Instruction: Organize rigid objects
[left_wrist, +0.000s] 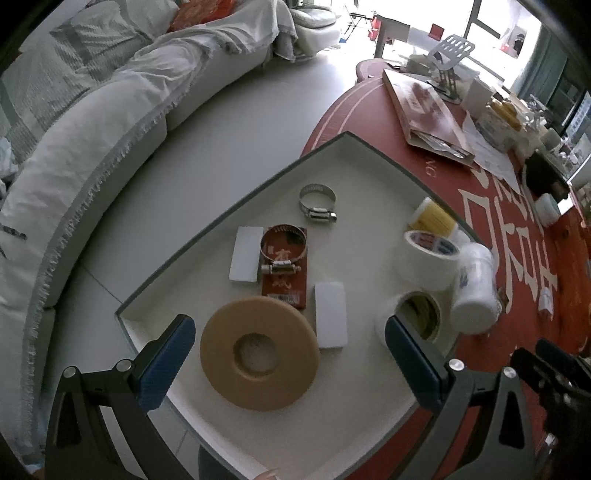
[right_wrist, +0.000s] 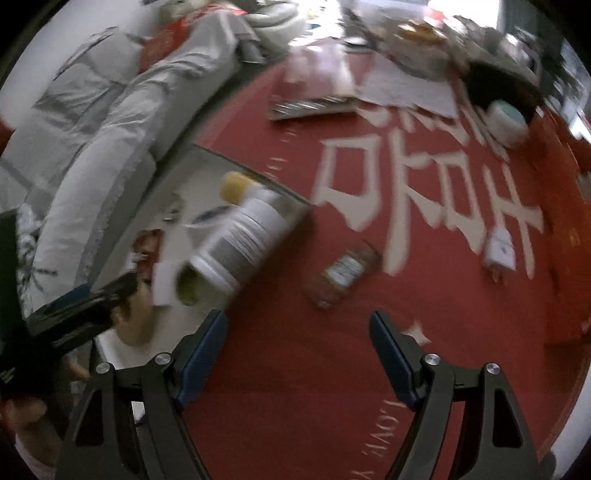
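A white tray (left_wrist: 354, 162) lies on the red table. In it are a tan tape ring (left_wrist: 259, 353), two hose clamps (left_wrist: 317, 202), a red packet (left_wrist: 286, 273), two white blocks (left_wrist: 330, 315), white tape rolls (left_wrist: 428, 258) and a yellow-capped bottle (left_wrist: 433, 216). A white bottle (left_wrist: 476, 288) lies tilted over the tray's right rim, blurred; it also shows in the right wrist view (right_wrist: 243, 243). My left gripper (left_wrist: 290, 347) is open, straddling the tan ring above it. My right gripper (right_wrist: 297, 350) is open and empty over the red tablecloth.
A small amber bottle (right_wrist: 341, 273) and a white plug (right_wrist: 500, 249) lie on the red cloth (right_wrist: 295, 406). A folder (left_wrist: 424, 110), papers and boxes crowd the table's far side. A grey sofa (left_wrist: 92, 155) curves along the left.
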